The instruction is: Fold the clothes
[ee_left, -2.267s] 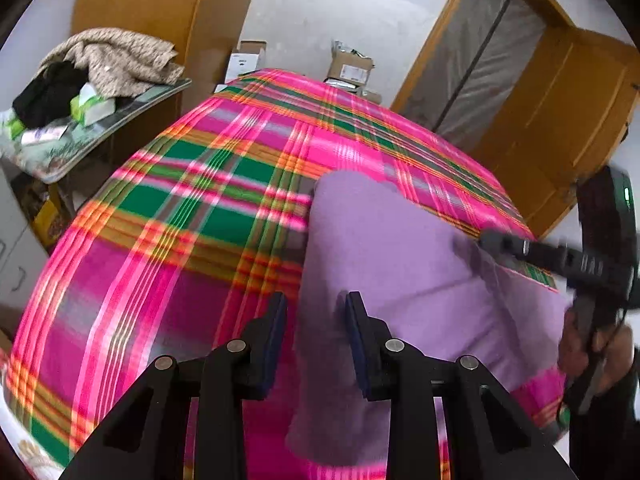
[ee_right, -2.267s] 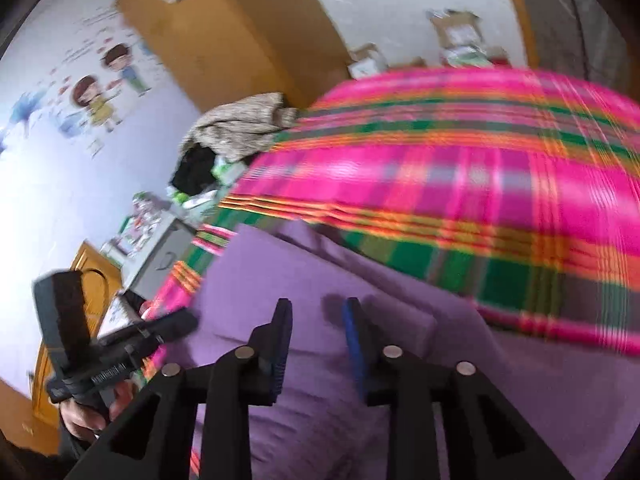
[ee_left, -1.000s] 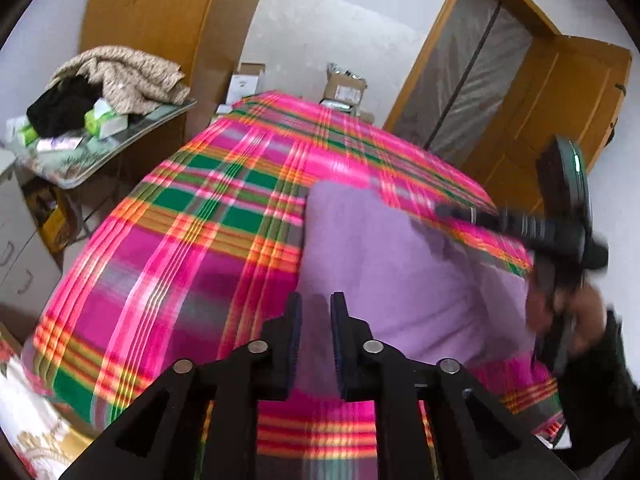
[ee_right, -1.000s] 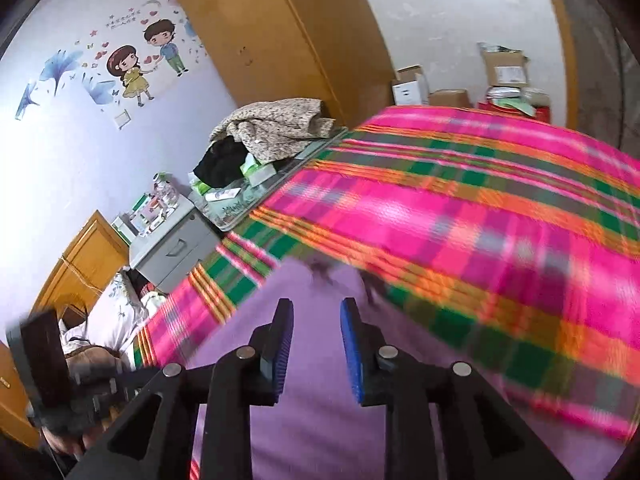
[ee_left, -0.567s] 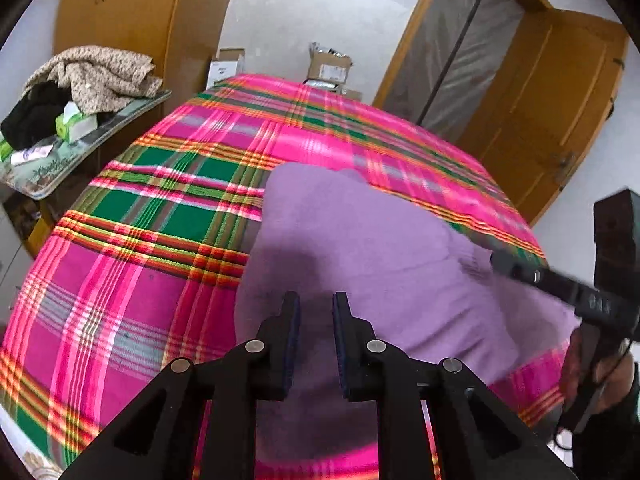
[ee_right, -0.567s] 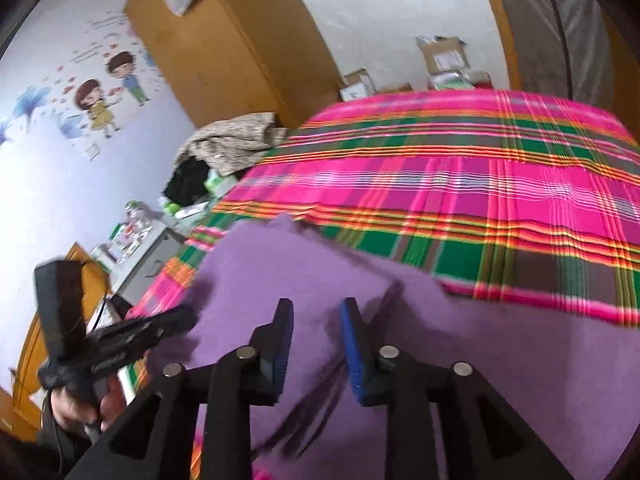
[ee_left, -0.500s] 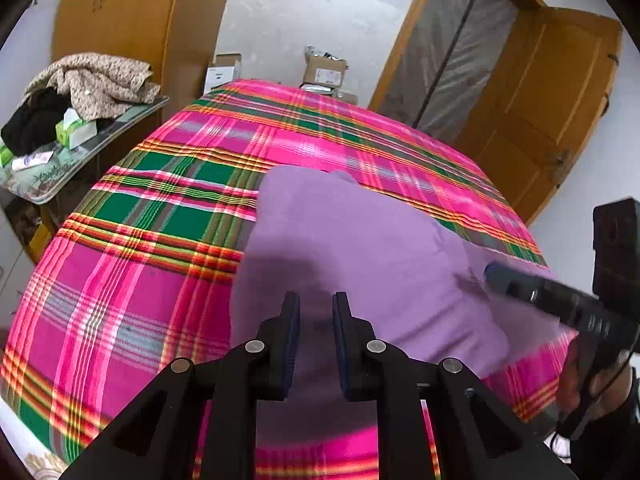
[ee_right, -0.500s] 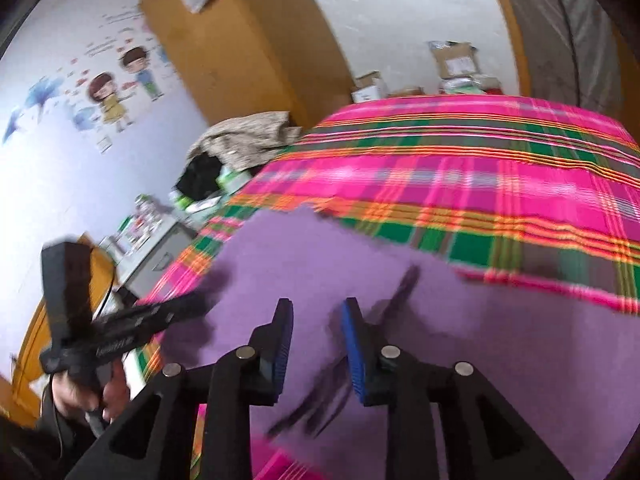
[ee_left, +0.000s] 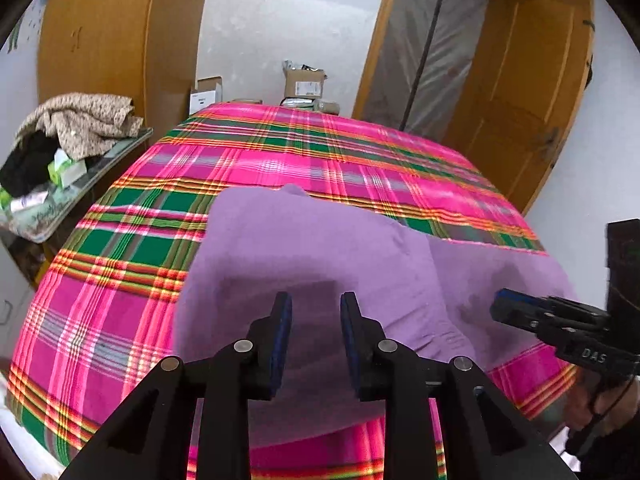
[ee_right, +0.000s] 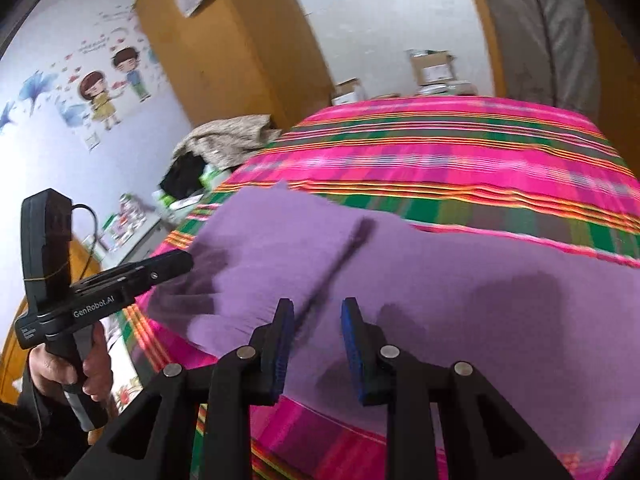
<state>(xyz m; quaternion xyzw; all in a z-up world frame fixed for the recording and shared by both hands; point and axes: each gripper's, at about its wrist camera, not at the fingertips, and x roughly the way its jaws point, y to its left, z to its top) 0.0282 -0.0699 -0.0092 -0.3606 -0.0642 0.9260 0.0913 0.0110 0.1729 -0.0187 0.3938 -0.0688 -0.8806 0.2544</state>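
Matt purple cloth lies on woven plaid bedcover; glossy wooden door.

purple garment smeared by blur, its near edge hidden behind jaws.

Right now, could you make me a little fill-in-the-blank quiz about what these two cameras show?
1. The garment lying on the bed is coloured ____.
2. The bedspread under it has a ____ pattern in pink and green.
3. Both the left gripper and the right gripper hover with their jaws ____, holding nothing.
4. The heap of clothes sits on a side table to the bed's ____.

Missing words: purple; plaid; open; left
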